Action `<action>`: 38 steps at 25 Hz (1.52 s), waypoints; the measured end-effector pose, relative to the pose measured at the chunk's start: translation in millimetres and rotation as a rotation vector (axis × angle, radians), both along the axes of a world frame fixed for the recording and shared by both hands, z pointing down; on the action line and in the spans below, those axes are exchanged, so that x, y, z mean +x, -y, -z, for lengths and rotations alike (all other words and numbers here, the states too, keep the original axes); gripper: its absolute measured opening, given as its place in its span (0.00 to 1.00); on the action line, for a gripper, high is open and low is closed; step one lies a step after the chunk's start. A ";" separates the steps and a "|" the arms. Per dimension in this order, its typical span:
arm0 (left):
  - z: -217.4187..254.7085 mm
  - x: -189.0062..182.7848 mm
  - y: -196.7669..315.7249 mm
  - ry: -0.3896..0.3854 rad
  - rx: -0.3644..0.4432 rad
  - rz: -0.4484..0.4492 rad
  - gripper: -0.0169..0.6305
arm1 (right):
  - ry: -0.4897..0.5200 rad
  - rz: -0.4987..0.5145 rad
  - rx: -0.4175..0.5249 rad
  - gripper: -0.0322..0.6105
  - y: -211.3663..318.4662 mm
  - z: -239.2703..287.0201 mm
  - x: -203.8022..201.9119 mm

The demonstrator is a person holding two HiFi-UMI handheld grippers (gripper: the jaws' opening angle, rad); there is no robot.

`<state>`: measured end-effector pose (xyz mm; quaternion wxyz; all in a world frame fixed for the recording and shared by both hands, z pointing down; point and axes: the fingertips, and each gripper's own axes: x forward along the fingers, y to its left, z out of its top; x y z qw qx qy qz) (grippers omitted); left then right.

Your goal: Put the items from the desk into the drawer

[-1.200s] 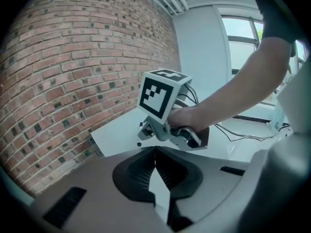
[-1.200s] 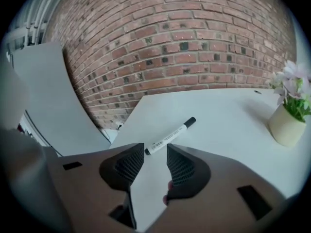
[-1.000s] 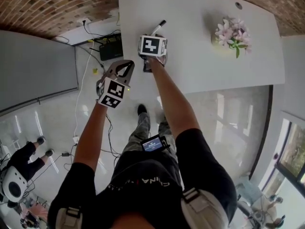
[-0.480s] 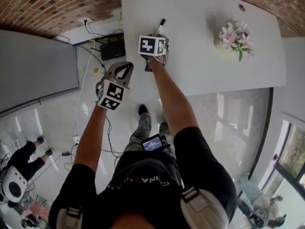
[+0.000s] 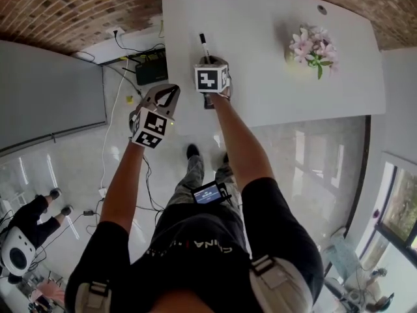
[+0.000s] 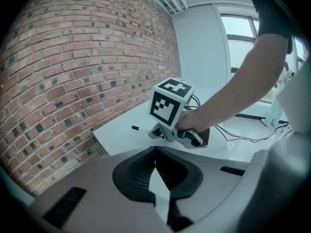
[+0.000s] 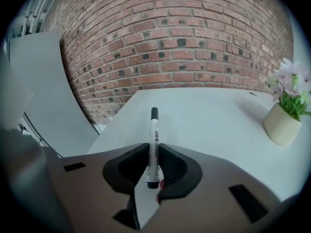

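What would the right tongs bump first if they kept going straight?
Probably the white desk: the right tongs have just been closing on a marker and slant down toward it; the brick wall lies farther behind. Depth is unclear.

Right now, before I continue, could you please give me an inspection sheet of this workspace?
Surface: white desk.
Job's things: marker, tip pointing away from the person; drawer: nothing seen.
Clutter: flower pot near the desk's far right corner.
Grippers: right gripper, fingers have just been closing and now grip the marker; left gripper, fingers together, empty, held off the desk's left edge.
Cables: cables and a black box on the floor.
Surroundings: brick wall; another person at far left.
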<state>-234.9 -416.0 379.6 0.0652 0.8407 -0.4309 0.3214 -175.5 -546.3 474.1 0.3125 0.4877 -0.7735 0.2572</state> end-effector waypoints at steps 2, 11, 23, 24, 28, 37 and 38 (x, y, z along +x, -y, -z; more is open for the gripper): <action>5.5 5.5 -1.2 0.002 0.007 -0.006 0.05 | 0.014 0.011 0.016 0.17 -5.9 10.2 6.7; 42.5 43.1 -12.0 0.014 0.057 -0.022 0.05 | 0.094 0.050 0.092 0.17 -38.5 88.6 53.9; 95.1 108.9 -48.6 -0.006 0.134 -0.020 0.05 | 0.169 0.171 0.332 0.17 -114.2 203.5 131.4; 97.0 116.1 -52.9 -0.012 0.135 -0.020 0.05 | 0.167 0.177 0.342 0.17 -122.1 209.5 140.0; 104.1 140.7 -66.2 -0.029 0.144 -0.018 0.05 | 0.141 0.201 0.370 0.17 -151.0 232.6 175.5; 99.7 151.5 -99.2 -0.045 0.131 0.035 0.05 | 0.129 0.207 0.352 0.17 -199.9 219.4 226.2; 99.6 151.6 -101.4 -0.044 0.130 0.039 0.05 | 0.130 0.211 0.349 0.17 -202.2 218.7 227.1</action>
